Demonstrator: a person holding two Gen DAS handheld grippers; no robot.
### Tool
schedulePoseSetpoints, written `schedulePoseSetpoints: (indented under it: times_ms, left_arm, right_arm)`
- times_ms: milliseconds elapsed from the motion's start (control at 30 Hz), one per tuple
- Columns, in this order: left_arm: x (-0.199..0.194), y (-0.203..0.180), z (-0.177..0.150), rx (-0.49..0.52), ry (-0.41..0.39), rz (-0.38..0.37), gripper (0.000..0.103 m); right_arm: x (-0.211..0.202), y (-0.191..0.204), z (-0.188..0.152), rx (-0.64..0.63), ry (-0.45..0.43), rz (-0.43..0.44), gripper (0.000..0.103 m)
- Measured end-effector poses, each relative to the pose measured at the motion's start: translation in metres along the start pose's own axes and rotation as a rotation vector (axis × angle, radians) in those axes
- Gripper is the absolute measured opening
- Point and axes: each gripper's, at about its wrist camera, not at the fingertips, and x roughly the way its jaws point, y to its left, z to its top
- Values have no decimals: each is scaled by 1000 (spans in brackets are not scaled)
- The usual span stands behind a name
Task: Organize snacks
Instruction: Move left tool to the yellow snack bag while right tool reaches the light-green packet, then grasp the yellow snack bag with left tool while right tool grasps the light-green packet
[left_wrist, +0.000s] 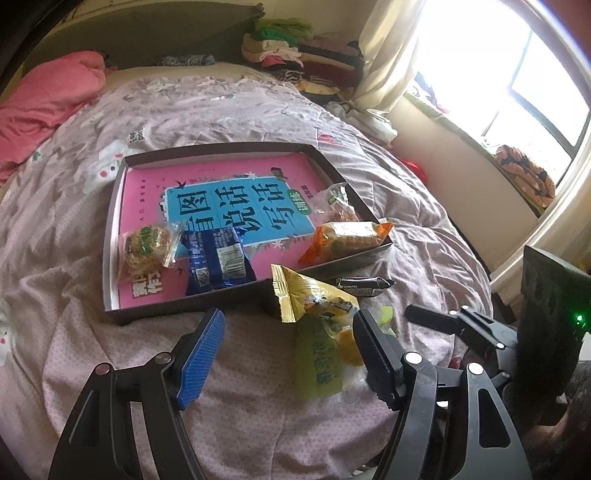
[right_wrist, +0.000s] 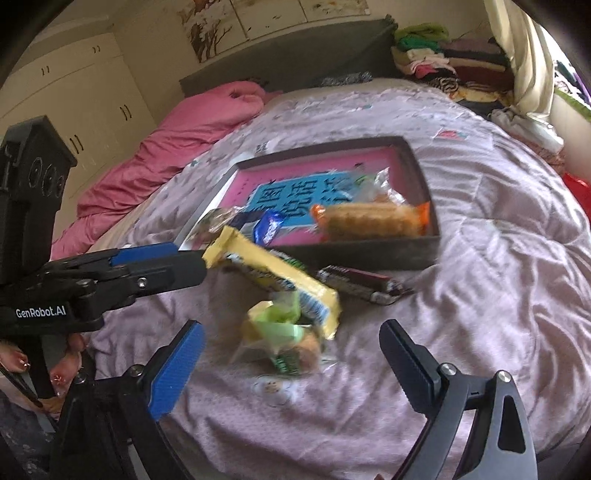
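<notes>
A dark shallow tray (left_wrist: 221, 150) (right_wrist: 369, 254) lined with a pink book lies on the bed. It holds a clear cracker pack (left_wrist: 147, 245), a blue packet (left_wrist: 218, 260), an orange packet (left_wrist: 347, 239) (right_wrist: 373, 219) and another clear pack (left_wrist: 336, 202). In front of it on the quilt lie a yellow packet (left_wrist: 310, 298) (right_wrist: 273, 277), a dark bar (left_wrist: 364, 286) (right_wrist: 362, 282) and a green-and-clear packet (left_wrist: 319, 363) (right_wrist: 280, 339). My left gripper (left_wrist: 289, 318) (right_wrist: 192, 260) is open, its tips near the yellow packet. My right gripper (right_wrist: 291, 328) (left_wrist: 432, 317) is open above the green packet.
The lilac quilt (right_wrist: 498, 258) is rumpled around the tray. A pink duvet (right_wrist: 166, 155) lies at the far left, folded clothes (right_wrist: 443, 62) are stacked by the headboard, and a curtain and window (left_wrist: 517, 92) are on the right. A hand (right_wrist: 59, 373) holds the left gripper.
</notes>
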Motion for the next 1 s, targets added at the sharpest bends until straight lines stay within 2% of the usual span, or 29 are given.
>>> schedulePoseSetpoints:
  times_ms: [200,267,533,700,833,1000]
  left_arm:
    - [10,-2,1,-9,15,-21,74]
    - [14,-3,1,-8,19,-31,73]
    - [32,-2,6,-37,35,-59,73]
    - [43,4,9,-70,49,-85,59]
    - [47,5,9,-77,55,-98,48]
    - [50,4,13,-70,54,-113,44]
  right_arm:
    - [13,5,-1,-2,28,39,78]
    - [16,7,-1,-12,32,49,69]
    - [25,11,1,-45,32,50,53]
    - [33,14,1,-65,49,49,52]
    - [34,17,2,-86,43,65,46]
    - [31,25,2,-141,36,65,41]
